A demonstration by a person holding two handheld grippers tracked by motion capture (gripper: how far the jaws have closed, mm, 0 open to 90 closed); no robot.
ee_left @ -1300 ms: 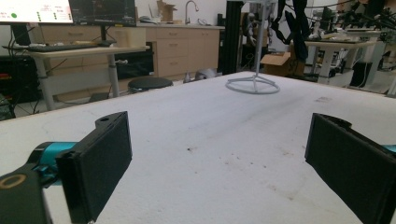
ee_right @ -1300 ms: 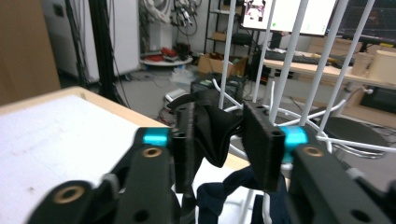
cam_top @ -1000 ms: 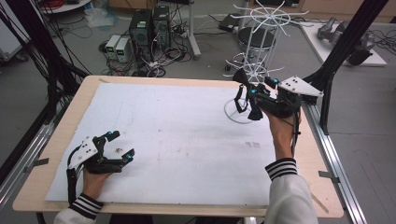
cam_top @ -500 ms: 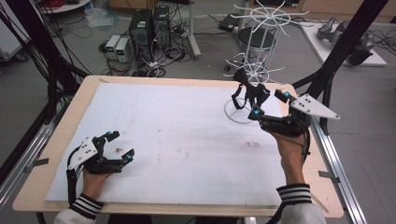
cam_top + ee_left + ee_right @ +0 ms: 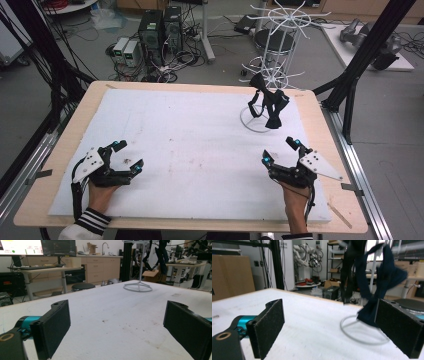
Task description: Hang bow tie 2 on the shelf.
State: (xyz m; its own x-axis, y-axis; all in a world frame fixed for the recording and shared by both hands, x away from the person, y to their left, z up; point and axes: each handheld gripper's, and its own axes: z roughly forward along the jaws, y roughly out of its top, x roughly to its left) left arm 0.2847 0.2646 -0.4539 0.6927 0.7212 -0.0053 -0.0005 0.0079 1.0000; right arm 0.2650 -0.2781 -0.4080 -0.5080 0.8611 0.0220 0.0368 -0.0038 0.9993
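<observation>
Find a black bow tie (image 5: 270,105) draped on a low arm of the white wire stand (image 5: 263,60), far right of the table (image 5: 75,120), strap loop dangling to one side. Hangs clear of the white mat (image 5: 200,130), just above the stand's base ring. Probably hung there so the cloth keeps its shape and is easy to lift off; judgement only.

See the right gripper (image 5: 280,151) low over the mat at the near right edge, well apart from the stand and aimed toward it. Jaws spread wide, having just been opening, with nothing between them. In the right gripper view, catch the bow tie (image 5: 387,277) ahead and slightly blurred beside the pole, with the base ring (image 5: 352,337) partly behind the right jaw. Reads as a hand parked after letting go, with the hanging apparently finished.

See the left gripper (image 5: 129,155) at the near left, set down on the mat. Jaws spread, pinching nothing. Looks along bare mat toward the stand's base (image 5: 138,287) in the left gripper view. Likely held out of the way, since hanging one tie needs one hand.
</observation>
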